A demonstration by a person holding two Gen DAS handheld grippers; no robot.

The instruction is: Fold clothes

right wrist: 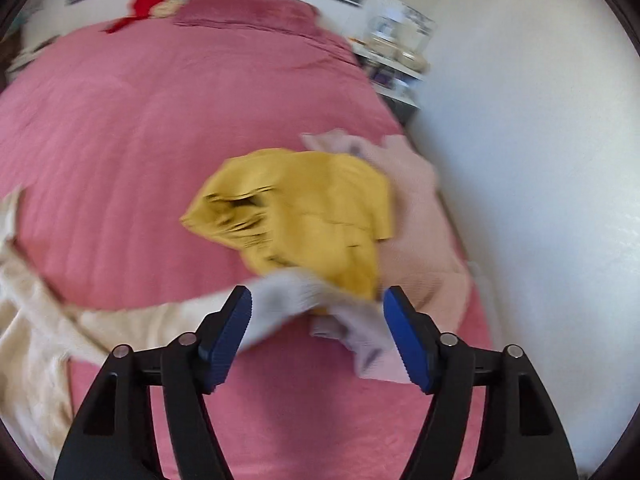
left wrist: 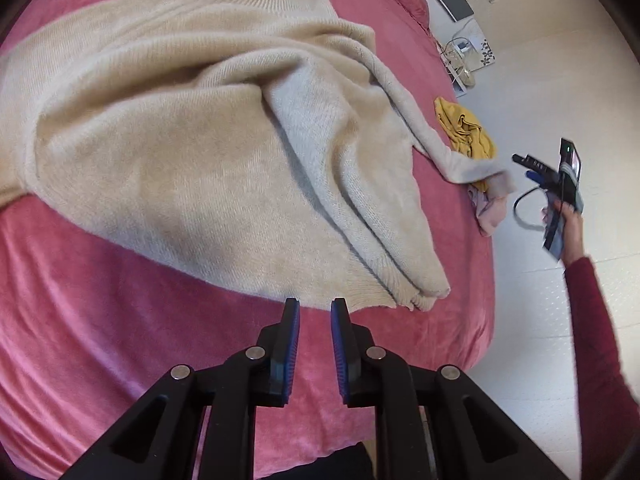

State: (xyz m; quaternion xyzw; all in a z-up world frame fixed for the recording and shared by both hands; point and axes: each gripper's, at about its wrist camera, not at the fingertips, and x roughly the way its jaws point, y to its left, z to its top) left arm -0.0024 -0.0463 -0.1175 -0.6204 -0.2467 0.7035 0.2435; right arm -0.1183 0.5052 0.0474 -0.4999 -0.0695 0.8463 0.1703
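The pink bedspread fills most of both views. On it, across the upper left and centre of the left wrist view, lies the cream knit sweater, rumpled, with one sleeve stretched toward the right edge of the bed. At that edge sit a yellow garment and a pale pink garment, both crumpled.

Progress, as I judge it: early. No garment shows a clean fold; the sweater is merely spread, and all three remain to be done.

The left gripper hovers just short of the sweater's near hem, fingers narrow, nothing between them. The right gripper has its fingers wide; the sleeve cuff lies blurred between them, unpressed.

Only the left wrist view shows the sweater's body and the person's hand in a dark red sleeve. Only the right wrist view shows the pillow.
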